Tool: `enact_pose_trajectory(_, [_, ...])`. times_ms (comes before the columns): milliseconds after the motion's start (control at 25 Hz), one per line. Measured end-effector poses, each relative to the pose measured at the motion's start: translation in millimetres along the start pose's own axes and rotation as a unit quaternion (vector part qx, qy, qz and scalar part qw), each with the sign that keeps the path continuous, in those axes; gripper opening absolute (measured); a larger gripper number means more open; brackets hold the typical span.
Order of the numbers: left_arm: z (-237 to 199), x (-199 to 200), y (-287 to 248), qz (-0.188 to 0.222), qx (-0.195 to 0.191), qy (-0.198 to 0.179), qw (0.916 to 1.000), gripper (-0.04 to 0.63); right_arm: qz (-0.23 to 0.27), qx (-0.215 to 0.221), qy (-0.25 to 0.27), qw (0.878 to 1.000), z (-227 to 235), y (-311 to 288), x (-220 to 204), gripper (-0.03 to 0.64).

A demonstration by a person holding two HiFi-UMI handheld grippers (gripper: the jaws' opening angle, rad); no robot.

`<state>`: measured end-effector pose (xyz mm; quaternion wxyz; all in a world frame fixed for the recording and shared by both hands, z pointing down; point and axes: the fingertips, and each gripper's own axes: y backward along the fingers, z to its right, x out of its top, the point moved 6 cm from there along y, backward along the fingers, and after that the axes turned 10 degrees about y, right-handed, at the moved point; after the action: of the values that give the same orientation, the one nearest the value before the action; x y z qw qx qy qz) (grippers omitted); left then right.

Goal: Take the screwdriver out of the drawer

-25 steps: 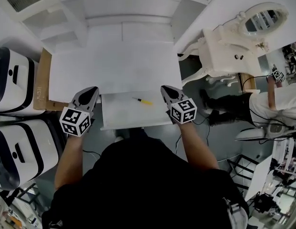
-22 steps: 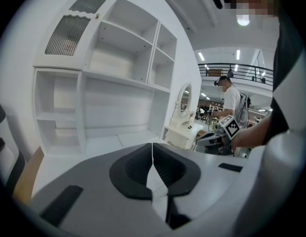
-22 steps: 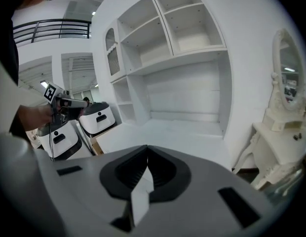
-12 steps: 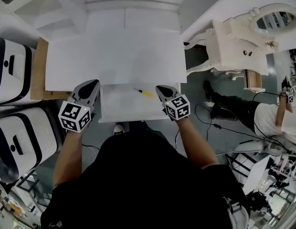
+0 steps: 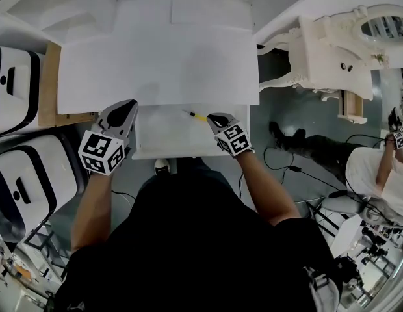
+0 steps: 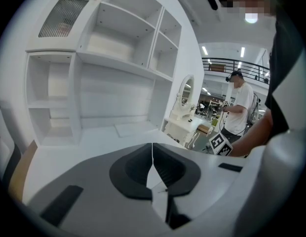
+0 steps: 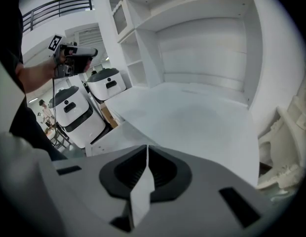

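The screwdriver [image 5: 197, 116], thin with a yellow handle, lies in the open white drawer [image 5: 169, 142] near its back right corner, just under the desk edge. My right gripper [image 5: 214, 117] [image 7: 147, 147] reaches down into the drawer's right side, its tips close beside the yellow handle. Its jaws are beginning to part, though the tips still meet with nothing between them. My left gripper [image 5: 128, 104] [image 6: 153, 144] hovers at the drawer's left edge, shut and empty.
The white desk top [image 5: 156, 64] with shelving stands behind the drawer. Two white rounded machines [image 5: 23, 174] and a wooden board [image 5: 49, 90] sit at the left. An ornate white dressing table [image 5: 331, 51], floor cables and another person [image 5: 383, 171] are at the right.
My right gripper has come down and inward into the drawer, ending next to the screwdriver's handle. The left gripper has sunk slightly beside the drawer.
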<state>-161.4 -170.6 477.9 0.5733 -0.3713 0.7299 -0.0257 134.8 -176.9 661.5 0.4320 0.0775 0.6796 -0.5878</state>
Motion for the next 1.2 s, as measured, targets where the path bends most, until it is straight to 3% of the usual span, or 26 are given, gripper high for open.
enact_pose_trajectory(600, [-8.6,-20.3,-26.2,-0.028,0.017,0.011,0.9994,0.021,-0.102,0.052,0.024,0.993,7.9,-70.7,-70.6,0.071])
enact_pose_trajectory(1200, [-16.8,-32.8,-45.5,-0.051,0.028,0.016,0.9982,0.021,-0.152,0.084,0.087,0.981,10.7,-121.9,-106.6,0.12])
